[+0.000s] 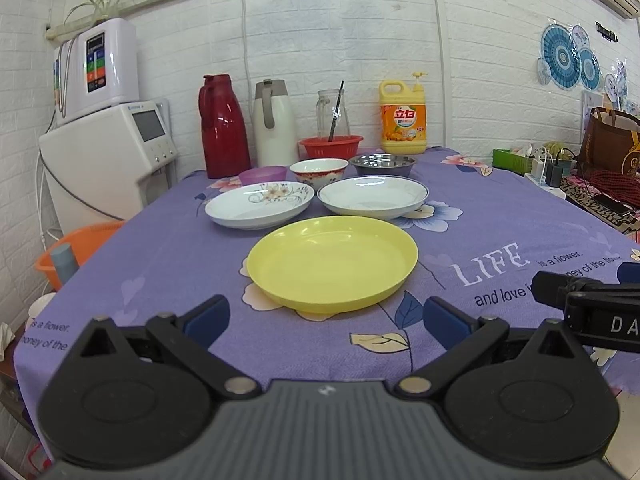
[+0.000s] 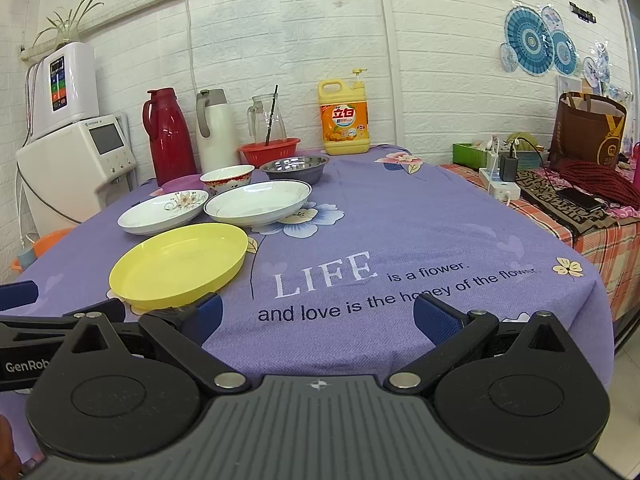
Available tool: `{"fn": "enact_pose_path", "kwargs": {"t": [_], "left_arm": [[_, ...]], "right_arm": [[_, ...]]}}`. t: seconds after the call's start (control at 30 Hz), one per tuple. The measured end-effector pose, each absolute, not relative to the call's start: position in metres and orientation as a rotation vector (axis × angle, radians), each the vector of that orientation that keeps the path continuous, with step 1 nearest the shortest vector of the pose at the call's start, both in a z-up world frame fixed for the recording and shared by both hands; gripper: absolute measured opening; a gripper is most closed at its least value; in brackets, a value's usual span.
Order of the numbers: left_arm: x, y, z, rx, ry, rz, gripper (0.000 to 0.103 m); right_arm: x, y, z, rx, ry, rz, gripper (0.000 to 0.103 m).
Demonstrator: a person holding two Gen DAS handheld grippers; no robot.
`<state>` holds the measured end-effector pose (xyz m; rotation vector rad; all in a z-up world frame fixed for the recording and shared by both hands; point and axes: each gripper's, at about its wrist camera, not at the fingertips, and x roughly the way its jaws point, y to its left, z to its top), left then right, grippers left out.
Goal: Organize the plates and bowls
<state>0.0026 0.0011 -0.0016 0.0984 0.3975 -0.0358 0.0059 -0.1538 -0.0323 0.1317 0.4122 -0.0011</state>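
Left wrist view: both grippers' fingers wide apart, left gripper [image 1: 326,320] near yellow plate [image 1: 332,264] rim.

The tablecloth [image 1: 168,256] is purple, printed with pale flowers and white and dark lettering. The nearest plate [image 1: 332,264] is plain yellow. Behind it, one white plate [image 1: 260,204] carries a brown floral sprig, and the other white plate [image 1: 372,196] has a thin blue rim line. The white bowl [image 1: 318,172] wears a red patterned band, beside a translucent purple bowl [image 1: 263,176] and a silver steel bowl [image 1: 382,164]. The thermos [image 1: 222,128] is dark red, the detergent bottle [image 1: 402,116] yellow with an orange label.
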Motion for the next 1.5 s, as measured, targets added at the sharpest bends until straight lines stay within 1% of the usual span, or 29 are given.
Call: {"fn": "enact_pose_path", "kwargs": {"t": [1.3, 1.5], "left_arm": [[0.004, 0.005, -0.004, 0.090, 0.409, -0.032, 0.103], [0.010, 0.016, 0.006, 0.060, 0.398, -0.074, 0.103]], "right_arm": [[0.006, -0.150, -0.035, 0.122, 0.425, 0.008, 0.103], [0.011, -0.148, -0.032, 0.113, 0.417, 0.016, 0.103]]}}
